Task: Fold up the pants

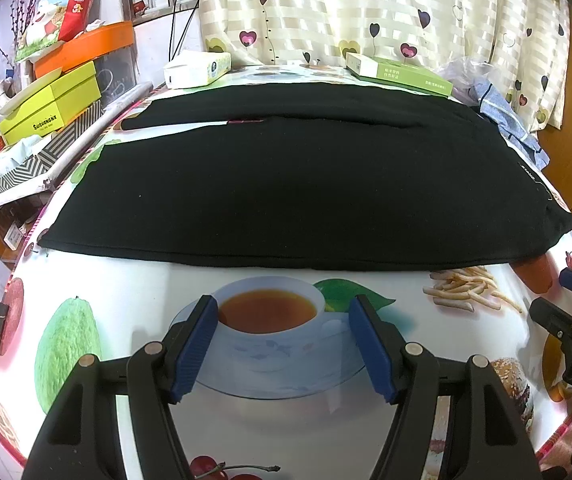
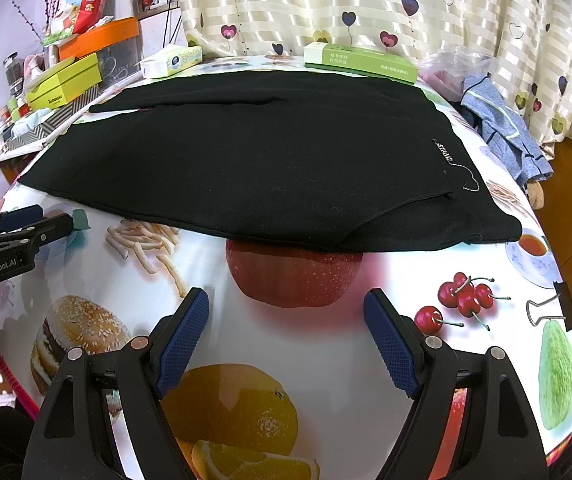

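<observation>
Pants [image 1: 286, 184] lie flat on table [image 1: 133, 288], legs left, unfolded. Left gripper [image 1: 281, 344] and right gripper [image 2: 286, 336] wide, empty, hovering short of near edge. Next: pinch near hem.

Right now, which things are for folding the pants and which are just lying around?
For the job:
black pants
left tool, open
right tool, open

Just lying around:
tissue box
green box
blue cloth
yellow box
binder clip
</observation>
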A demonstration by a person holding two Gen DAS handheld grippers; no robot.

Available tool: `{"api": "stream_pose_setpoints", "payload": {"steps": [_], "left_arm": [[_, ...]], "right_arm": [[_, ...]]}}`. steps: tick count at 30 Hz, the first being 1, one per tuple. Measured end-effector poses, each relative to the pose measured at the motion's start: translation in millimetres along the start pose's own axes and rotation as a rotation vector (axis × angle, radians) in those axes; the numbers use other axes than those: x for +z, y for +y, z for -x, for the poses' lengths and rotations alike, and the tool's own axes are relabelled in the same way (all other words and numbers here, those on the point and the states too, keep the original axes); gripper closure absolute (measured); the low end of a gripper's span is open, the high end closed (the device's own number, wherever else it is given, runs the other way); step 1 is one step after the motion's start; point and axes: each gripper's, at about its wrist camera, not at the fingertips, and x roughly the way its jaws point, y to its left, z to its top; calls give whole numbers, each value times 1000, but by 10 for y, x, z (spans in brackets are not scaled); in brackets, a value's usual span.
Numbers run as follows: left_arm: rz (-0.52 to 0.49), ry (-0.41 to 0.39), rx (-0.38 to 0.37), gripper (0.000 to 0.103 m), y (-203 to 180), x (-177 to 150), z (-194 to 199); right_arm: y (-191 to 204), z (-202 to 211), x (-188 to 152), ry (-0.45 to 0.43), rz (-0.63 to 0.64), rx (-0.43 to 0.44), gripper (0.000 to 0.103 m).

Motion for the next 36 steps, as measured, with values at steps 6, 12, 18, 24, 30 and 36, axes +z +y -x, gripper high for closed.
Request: {"api": "stream_pose_setpoints", "payload": {"steps": [6,12,18,24,30,36], "left_arm": [[1,2,0,33,1,-1,-7],[0,3,0,33,1,-4,-15],[1,9,1,33,6,2,-17],[-2,9,2,33,2,7,-18],[-3,8,2,32,3,5,-18],[-4,7,3,32,5,6,-17]], "right_arm": [[0,-1,2,2,0,0,23],[0,-1,4,3,0,0,23],[-7,-3,12,5,-1,0,23],[6,-14,20,11,-3,-3,23],[-10,-2,6,12,-4,-3,23],[-10,-10,16,15,-4,-3,23]]}}
